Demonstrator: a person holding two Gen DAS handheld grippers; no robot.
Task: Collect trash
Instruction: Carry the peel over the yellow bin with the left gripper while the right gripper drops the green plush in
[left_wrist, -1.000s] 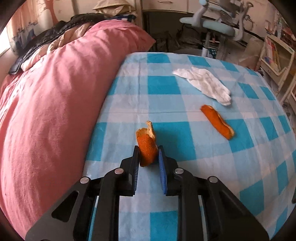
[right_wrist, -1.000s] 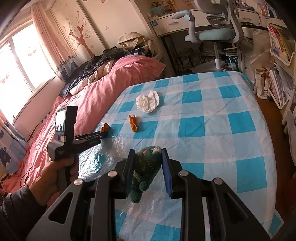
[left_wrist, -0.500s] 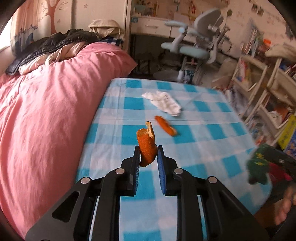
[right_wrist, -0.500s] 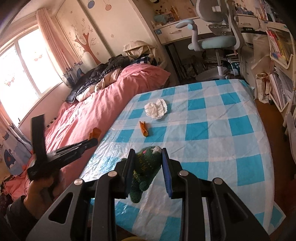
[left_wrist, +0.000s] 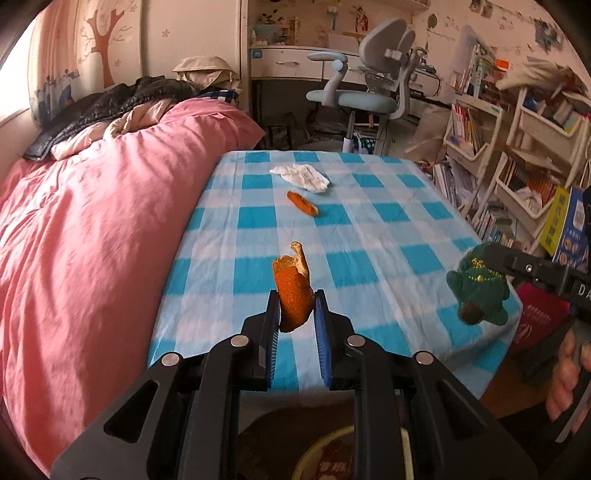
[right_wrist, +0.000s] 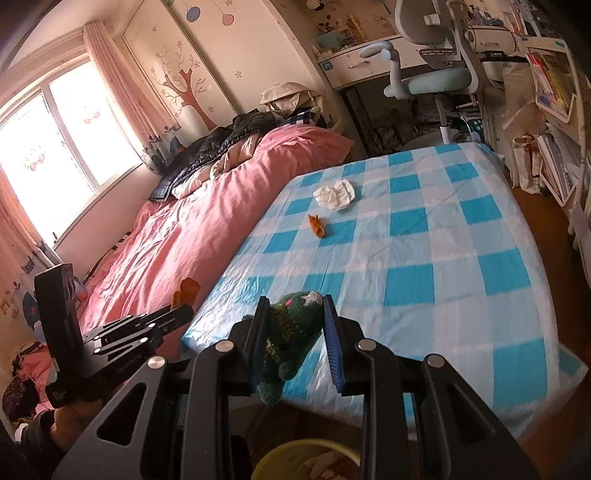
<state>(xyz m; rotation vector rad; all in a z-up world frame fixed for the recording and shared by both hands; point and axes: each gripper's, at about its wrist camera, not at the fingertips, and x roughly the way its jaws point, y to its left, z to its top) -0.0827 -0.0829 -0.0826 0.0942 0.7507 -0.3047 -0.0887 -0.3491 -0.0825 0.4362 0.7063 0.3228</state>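
left wrist view: jaws clamp orange peel (left_wrist: 293, 295) over checked blue sheet (left_wrist: 369, 236), pink duvet (left_wrist: 92, 229) beside.

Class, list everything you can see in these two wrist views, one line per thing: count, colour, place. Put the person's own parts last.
orange peel: one, orange, held in the left gripper's jaws.
second peel: one, orange, lying on the checked sheet.
tissue: one, white, crumpled, on the sheet beyond the second peel.
knitted toy: one, dark green, held in the right gripper's jaws.
checked sheet: one, blue and white, covering the bed.
duvet: one, pink, heaped on the left.
bin: one, yellow rim, on the floor below the grippers.
desk chair: one, grey and pale blue, by the desk.
bookshelves: white, on the right; count unclear.
left gripper: black, blue pads.
right gripper: black, blue pads.
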